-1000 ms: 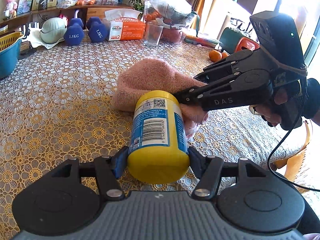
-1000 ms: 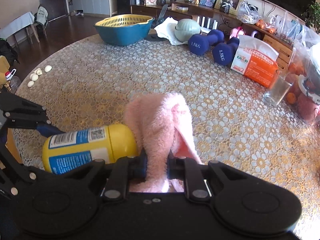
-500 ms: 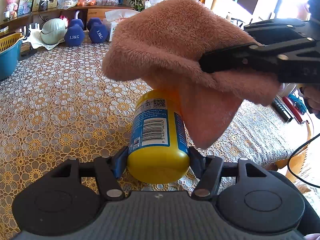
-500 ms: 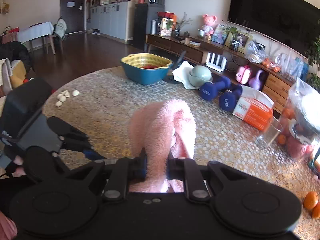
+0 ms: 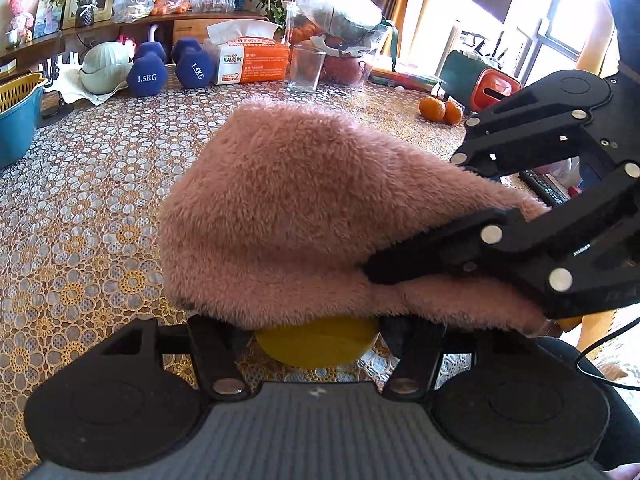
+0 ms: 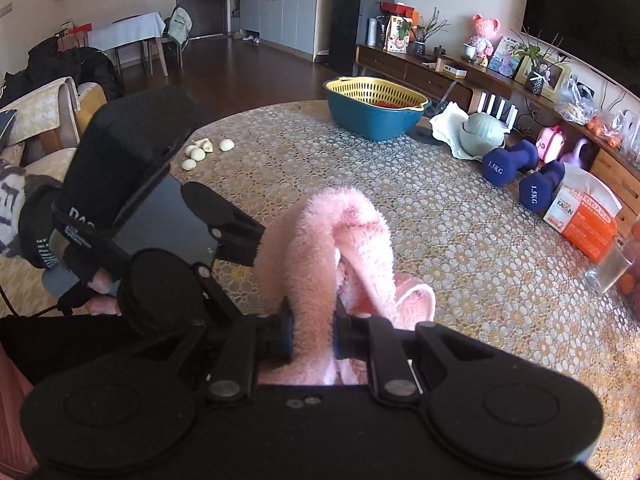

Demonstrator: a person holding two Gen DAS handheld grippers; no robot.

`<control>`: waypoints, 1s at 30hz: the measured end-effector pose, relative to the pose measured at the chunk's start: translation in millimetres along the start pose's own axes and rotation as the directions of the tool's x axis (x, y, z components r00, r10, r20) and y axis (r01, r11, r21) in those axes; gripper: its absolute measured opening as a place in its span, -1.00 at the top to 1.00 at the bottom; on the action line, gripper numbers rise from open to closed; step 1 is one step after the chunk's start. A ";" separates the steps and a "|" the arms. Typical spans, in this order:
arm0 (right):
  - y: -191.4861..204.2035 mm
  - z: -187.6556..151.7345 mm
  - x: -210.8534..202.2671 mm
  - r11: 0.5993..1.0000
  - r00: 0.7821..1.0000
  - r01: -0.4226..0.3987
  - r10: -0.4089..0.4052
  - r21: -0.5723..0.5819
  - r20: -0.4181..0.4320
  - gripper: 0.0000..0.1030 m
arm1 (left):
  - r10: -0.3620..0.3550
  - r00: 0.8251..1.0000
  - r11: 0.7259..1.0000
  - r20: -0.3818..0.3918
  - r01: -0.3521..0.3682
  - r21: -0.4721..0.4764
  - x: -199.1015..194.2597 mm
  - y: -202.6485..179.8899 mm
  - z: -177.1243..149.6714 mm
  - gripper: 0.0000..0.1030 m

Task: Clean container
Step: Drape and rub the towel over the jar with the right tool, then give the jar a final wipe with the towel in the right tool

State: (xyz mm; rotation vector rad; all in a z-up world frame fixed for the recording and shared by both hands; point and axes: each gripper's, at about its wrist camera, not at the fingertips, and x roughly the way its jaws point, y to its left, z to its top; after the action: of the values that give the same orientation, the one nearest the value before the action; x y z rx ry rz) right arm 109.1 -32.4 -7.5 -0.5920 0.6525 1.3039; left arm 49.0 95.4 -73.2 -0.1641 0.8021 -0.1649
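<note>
In the left wrist view my left gripper [image 5: 316,332] is shut on a yellow container [image 5: 316,346]; only its rounded end shows below the cloth. A fluffy pink cloth [image 5: 304,216] lies draped over the container and hides its blue label. My right gripper [image 5: 384,280] comes in from the right, shut on the cloth's lower edge. In the right wrist view my right gripper [image 6: 314,338] pinches the pink cloth [image 6: 340,236] between its pads, and the left gripper's body [image 6: 132,184] sits to the left. The container is hidden in that view.
A table with a gold floral lace cover [image 5: 80,200] carries two blue dumbbells [image 5: 168,70], a tissue box [image 5: 252,62], a glass [image 5: 306,70], oranges [image 5: 440,110] and a blue basin with a yellow strainer [image 6: 374,108]. Garlic cloves [image 6: 204,152] lie near the table's edge.
The right gripper lifted the pink cloth off the table, carried it over the container, and lowered it so it now covers the container. The left gripper stayed shut on the container.
</note>
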 end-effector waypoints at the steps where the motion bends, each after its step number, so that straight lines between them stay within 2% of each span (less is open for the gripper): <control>1: -2.7 0.0 1.5 1.000 1.000 0.006 -0.006 0.005 -0.004 0.69 | 0.000 1.000 1.000 0.000 0.000 0.002 -0.1 0.2 0.1 -0.22; 9: -33.3 -0.1 7.3 0.995 0.997 0.072 -0.072 0.070 -0.007 0.69 | 0.002 1.000 1.000 0.009 -0.002 0.007 -0.6 0.4 0.8 -0.22; 20: -71.1 7.5 24.8 0.982 0.990 0.141 -0.137 0.128 -0.038 0.69 | 0.014 0.999 0.999 0.029 -0.015 0.040 5.9 10.4 20.4 -0.22; 25: -87.1 1.7 30.5 0.972 0.991 0.135 -0.129 0.191 -0.040 0.68 | 0.004 1.000 0.999 0.029 -0.005 0.035 6.3 13.5 21.4 -0.22; 28: -94.3 -1.8 33.4 0.962 0.986 0.167 -0.160 0.214 -0.051 0.68 | -0.002 1.000 0.999 0.023 0.001 0.033 7.8 15.0 19.7 -0.22; 30: -102.5 -6.8 35.6 0.952 0.987 0.162 -0.152 0.259 -0.058 0.68 | -0.002 1.000 0.999 0.014 0.002 0.034 10.3 15.6 17.1 -0.22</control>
State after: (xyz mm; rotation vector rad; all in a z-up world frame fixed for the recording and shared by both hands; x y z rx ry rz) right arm 214.3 -30.7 -34.7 -0.4415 0.7792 1.0391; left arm 69.8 109.9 -72.0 -0.1339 0.7849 -0.1791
